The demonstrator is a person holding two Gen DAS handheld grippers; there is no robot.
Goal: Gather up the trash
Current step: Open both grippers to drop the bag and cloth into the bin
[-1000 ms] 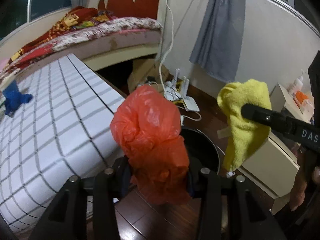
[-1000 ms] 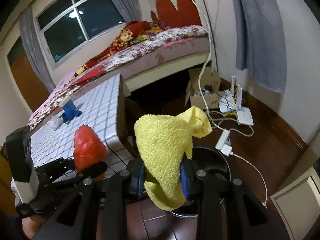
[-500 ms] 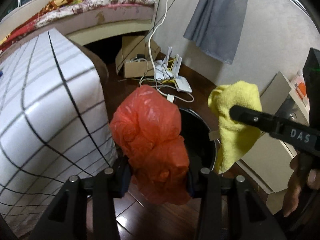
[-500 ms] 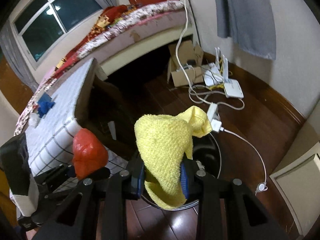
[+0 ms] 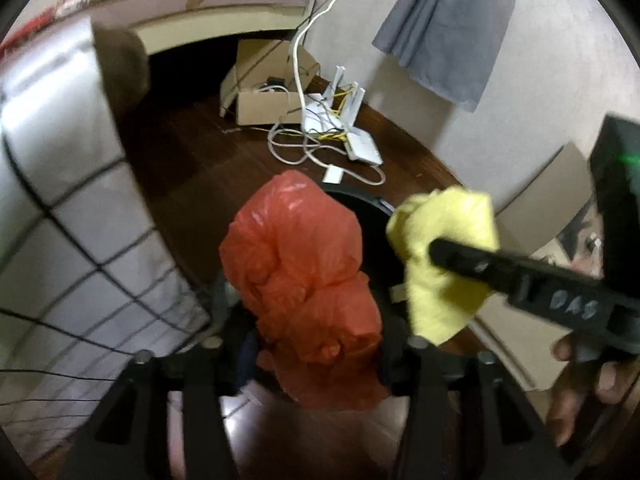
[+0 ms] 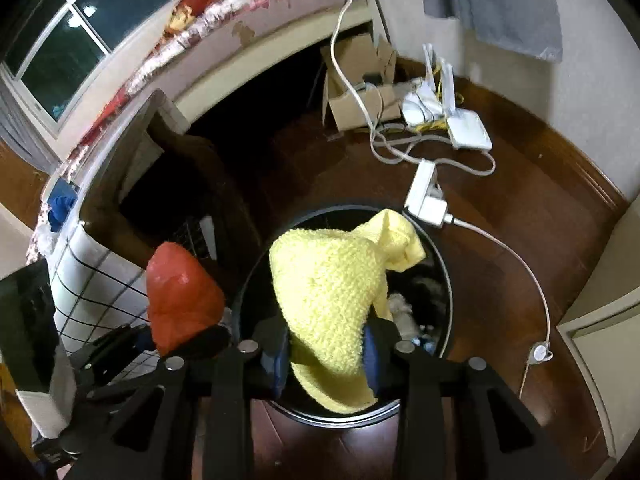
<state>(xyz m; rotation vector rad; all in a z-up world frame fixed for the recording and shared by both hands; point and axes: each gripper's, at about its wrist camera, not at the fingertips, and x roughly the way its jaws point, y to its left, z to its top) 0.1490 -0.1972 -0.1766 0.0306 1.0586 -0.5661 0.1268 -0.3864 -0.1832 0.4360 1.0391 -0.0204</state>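
Over the black bin (image 6: 444, 276), our left claw (image 5: 316, 344) had just been opening around the orange bag (image 5: 304, 280); our right claw (image 6: 326, 346) had just been opening around the yellow cloth (image 6: 328, 300).

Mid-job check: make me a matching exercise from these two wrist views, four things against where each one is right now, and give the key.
Things:
1. orange plastic bag
2. yellow cloth
3. black bin
4. white router

Places:
A. on the floor by the wall, with cables around it
B. between the fingers of the left gripper
C. on the floor, under both grippers
D. between the fingers of the right gripper

Pairs: 1-B, 2-D, 3-C, 4-A
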